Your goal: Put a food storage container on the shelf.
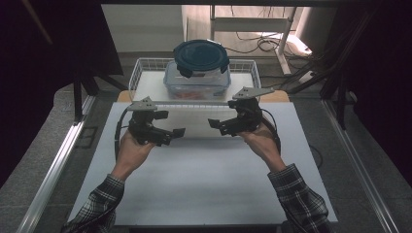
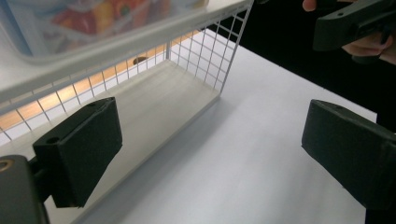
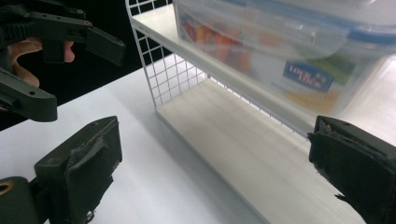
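Note:
A clear plastic food container (image 1: 197, 81) with a dark blue clip lid (image 1: 200, 55) stands on the upper shelf of a white wire rack (image 1: 141, 68) at the far edge of the white table (image 1: 194, 174). Colourful contents show through the container's wall (image 3: 261, 51). My left gripper (image 1: 171, 124) and right gripper (image 1: 224, 116) hover just in front of the rack and point toward each other. Both are open with nothing between their jaws. The left gripper (image 2: 210, 144) looks at the rack's lower shelf (image 2: 159, 102) from its corner. The right gripper (image 3: 210, 163) faces that same wooden shelf (image 3: 233, 130) under the container.
The rack's wire mesh end (image 2: 210, 51) rises at the shelf corner. A metal rail (image 1: 53, 170) runs along the table's left side. Cables (image 1: 262, 43) and a chair frame (image 1: 252, 22) lie on the floor behind the rack. White tabletop spreads toward the person.

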`<state>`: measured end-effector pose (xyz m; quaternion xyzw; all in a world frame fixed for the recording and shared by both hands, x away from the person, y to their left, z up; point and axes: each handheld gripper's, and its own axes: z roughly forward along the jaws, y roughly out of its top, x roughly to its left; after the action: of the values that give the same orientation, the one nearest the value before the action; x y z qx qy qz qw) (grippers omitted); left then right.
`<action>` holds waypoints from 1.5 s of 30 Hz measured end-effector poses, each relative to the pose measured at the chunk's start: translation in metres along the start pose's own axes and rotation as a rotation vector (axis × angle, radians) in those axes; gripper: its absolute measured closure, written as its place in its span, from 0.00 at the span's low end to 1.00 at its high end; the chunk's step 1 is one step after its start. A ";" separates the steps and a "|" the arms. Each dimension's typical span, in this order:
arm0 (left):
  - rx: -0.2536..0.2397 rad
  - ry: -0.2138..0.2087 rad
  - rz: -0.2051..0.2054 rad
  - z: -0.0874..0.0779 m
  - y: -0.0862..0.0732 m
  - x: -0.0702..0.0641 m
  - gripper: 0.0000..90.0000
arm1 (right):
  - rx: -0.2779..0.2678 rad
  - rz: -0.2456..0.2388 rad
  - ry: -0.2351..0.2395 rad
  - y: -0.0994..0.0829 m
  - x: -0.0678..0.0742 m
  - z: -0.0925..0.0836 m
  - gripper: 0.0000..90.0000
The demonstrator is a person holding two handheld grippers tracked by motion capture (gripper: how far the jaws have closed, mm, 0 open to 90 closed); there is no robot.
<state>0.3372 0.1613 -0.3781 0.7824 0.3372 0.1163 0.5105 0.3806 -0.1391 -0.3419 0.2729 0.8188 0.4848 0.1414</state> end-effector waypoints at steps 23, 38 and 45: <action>0.023 0.003 0.020 0.007 -0.048 -0.021 0.04 | 0.023 -0.044 0.002 -0.042 0.014 -0.001 0.01; 0.023 0.005 -0.003 0.010 -0.076 -0.028 0.03 | 0.008 -0.037 0.017 -0.071 0.020 0.004 0.01; 0.038 0.023 0.000 0.012 -0.086 -0.032 0.03 | 0.014 -0.029 0.015 -0.083 0.022 0.000 0.01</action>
<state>0.2848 0.1539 -0.4536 0.7906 0.3453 0.1187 0.4916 0.3376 -0.1576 -0.4133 0.2584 0.8271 0.4790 0.1403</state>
